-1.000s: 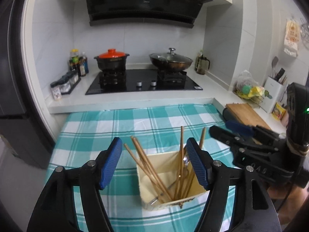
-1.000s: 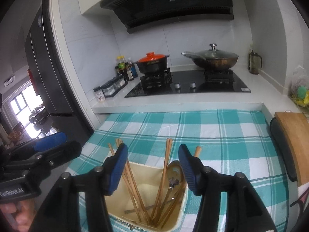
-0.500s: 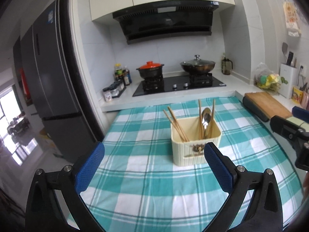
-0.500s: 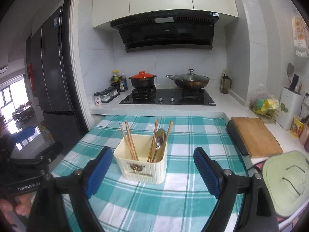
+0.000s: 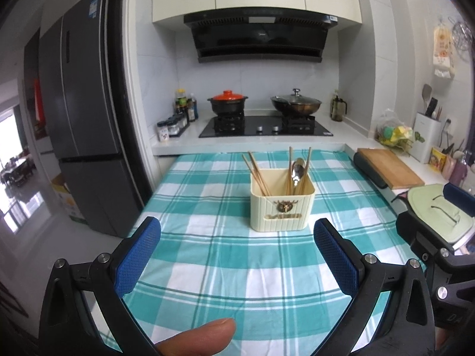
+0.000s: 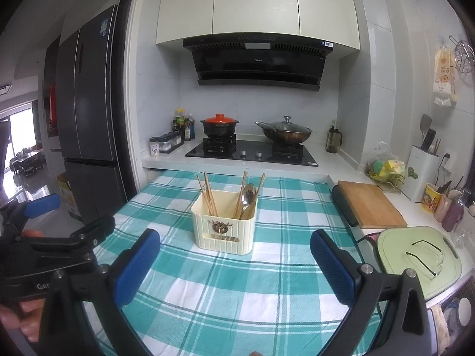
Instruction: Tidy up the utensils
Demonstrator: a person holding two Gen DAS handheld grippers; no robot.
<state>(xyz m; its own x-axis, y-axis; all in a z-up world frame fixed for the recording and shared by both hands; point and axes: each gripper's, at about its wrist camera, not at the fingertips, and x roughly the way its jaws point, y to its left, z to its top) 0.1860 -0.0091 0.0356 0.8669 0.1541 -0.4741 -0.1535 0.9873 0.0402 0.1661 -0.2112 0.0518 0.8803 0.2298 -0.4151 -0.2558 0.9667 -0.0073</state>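
Observation:
A cream utensil holder (image 5: pixel 281 207) stands upright on the teal checked tablecloth (image 5: pixel 207 255). Wooden chopsticks (image 5: pixel 256 172) lean in its left side; more chopsticks and a metal spoon (image 5: pixel 297 171) stand in its right side. It also shows in the right wrist view (image 6: pixel 223 222), with its chopsticks (image 6: pixel 207 192) and spoon (image 6: pixel 248 197). My left gripper (image 5: pixel 237 256) is open and empty, well back from the holder. My right gripper (image 6: pixel 234 262) is open and empty, also well back. Each gripper shows at the edge of the other's view.
A stove (image 5: pixel 264 126) with a red-lidded pot (image 5: pixel 227 105) and a lidded wok (image 5: pixel 295 105) is behind the table. A wooden cutting board (image 5: pixel 389 167) and a green lid (image 6: pixel 418 255) lie at the right. A fridge (image 5: pixel 83 136) stands left.
Both grippers have pulled back and up from around the holder, and their jaws have opened wider. The holder stays on the cloth with the utensils in it.

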